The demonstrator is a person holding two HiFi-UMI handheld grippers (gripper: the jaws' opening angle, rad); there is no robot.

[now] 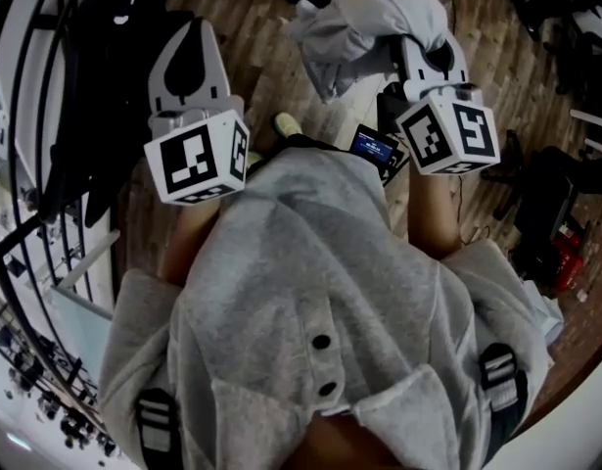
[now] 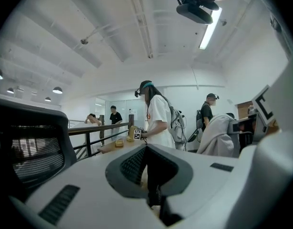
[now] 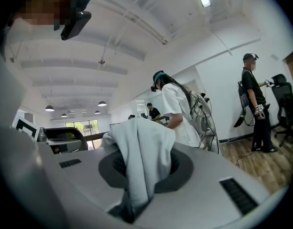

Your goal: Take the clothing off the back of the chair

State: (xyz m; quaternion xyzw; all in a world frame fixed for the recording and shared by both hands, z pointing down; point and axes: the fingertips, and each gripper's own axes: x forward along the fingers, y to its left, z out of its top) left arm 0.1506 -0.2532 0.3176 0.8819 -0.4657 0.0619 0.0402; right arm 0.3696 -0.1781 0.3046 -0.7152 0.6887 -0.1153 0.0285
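Past the wearer's grey top, the right hand-held gripper is clamping the bunched clothing over the floor, ideally holding that pinch firm while the left hand-held gripper is hovering closed and empty.

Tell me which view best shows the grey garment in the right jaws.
The right gripper view: the grey garment is pinched between the jaws, close up. The head view shows it bunched over the right gripper, grip hidden. The left gripper view catches it draped at the far right.
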